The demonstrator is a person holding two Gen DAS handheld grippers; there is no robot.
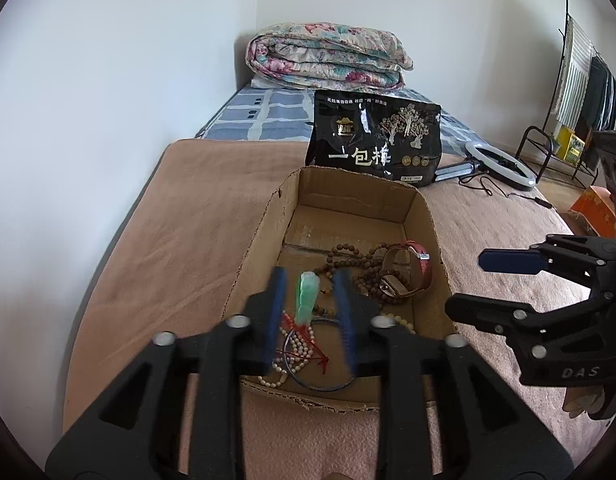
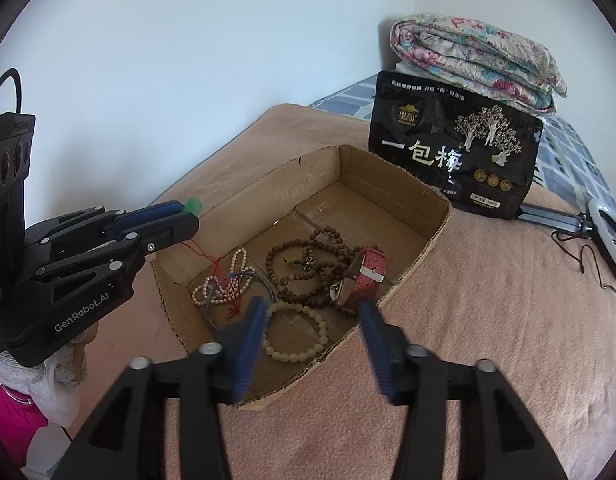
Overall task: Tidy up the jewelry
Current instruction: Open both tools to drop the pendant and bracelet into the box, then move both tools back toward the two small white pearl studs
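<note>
The left tool (image 1: 310,308) hangs over the near left corner of a shallow cardboard box (image 1: 264,232), its blue ribbed fingers (image 1: 277,312) parted with a pale green pendant (image 1: 307,296) between them. In the left wrist view a gap shows on both sides of the pendant, and whether either pad touches it cannot be told; in the right wrist view the green tip (image 2: 193,205) pokes out just past the fingertips. The pendant is a smooth, translucent, elongated piece, its long axis running along the fingers and pointing away toward the far end of the box. A thin red cord (image 2: 212,264) trails from it down into the box, ending in a knotted tangle.

The right tool (image 2: 312,336) stands released, fingers wide apart, holding nothing, at the near right edge of the box.

The box sits on a bed covered by a fuzzy pinkish-tan blanket (image 1: 180,240); its rim is torn and ragged. Inside, at the near left, lie a string of small cream pearls (image 2: 228,280) and a thin dark wire bangle (image 2: 216,312) overlapping it. Just to the right is a bracelet of larger pale round beads (image 2: 300,336). Beyond these, long strands of brown wooden beads (image 2: 304,264) are heaped in loops, and a watch with a red woven strap (image 2: 364,280) leans against them on the right.

A glossy black pouch (image 1: 372,136) stands upright beyond the far end of the box, and a folded floral quilt (image 1: 328,56) lies farther back.
</note>
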